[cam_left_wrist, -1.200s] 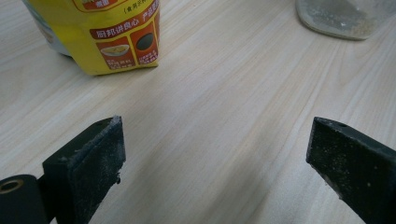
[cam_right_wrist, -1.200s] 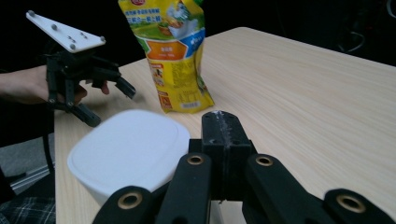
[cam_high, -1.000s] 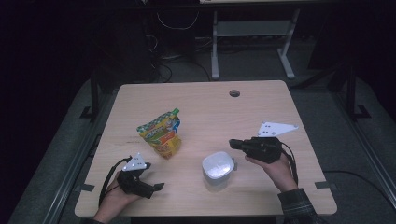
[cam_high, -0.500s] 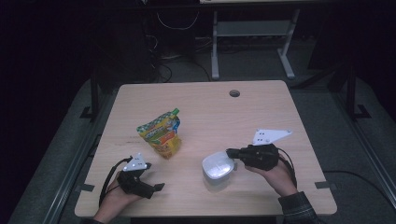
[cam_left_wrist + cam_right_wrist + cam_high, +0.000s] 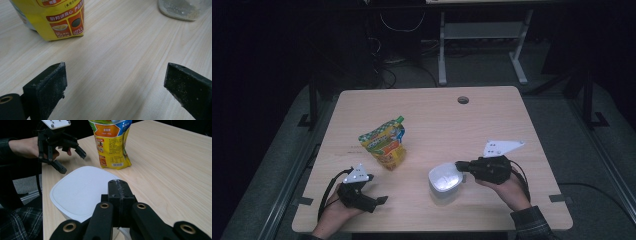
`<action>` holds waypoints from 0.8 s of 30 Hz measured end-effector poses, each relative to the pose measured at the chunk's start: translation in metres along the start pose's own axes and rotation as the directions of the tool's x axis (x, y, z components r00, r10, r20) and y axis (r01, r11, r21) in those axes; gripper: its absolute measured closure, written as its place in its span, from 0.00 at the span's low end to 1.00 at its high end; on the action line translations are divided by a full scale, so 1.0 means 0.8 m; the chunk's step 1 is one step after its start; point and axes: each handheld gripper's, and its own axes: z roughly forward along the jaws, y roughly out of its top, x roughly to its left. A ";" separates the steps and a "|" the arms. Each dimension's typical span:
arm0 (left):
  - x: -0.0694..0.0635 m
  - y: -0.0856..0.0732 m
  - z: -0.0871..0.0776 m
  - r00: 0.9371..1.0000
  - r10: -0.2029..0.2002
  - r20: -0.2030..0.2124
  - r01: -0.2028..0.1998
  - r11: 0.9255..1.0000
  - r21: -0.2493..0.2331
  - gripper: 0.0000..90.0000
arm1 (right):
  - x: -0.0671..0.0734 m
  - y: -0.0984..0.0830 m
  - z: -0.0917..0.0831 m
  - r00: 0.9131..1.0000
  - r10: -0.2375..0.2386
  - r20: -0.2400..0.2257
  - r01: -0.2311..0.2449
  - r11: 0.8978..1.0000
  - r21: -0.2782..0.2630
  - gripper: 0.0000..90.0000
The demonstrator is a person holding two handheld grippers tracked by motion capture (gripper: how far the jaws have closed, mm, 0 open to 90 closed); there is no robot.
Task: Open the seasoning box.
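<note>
pouch (image 5: 60,17) | front: Chinese print, small line "食用方式 产品…" | back (image 5: 112,145): barcode, print illegible

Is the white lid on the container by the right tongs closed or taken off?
Closed. The white lid sits flat over the container, covering its top in the right gripper view, with the shut right tongs at its edge.

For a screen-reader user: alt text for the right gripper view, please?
The right claw, jaws shut, sits at the edge of a white lidded container on a wooden table. Behind stand a yellow snack pouch and the open left claw.
</note>
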 end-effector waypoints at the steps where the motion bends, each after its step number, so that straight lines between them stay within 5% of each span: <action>1: 0.000 0.000 0.000 1.000 0.001 0.000 -0.001 1.000 -0.002 0.05 | 0.000 0.000 -0.001 1.000 0.000 -0.001 0.000 1.000 0.001 1.00; 24: 0.000 0.000 -0.002 1.000 0.004 -0.005 -0.004 1.000 0.002 0.05 | 0.002 -0.003 -0.003 1.000 0.004 -0.003 -0.004 1.000 0.002 1.00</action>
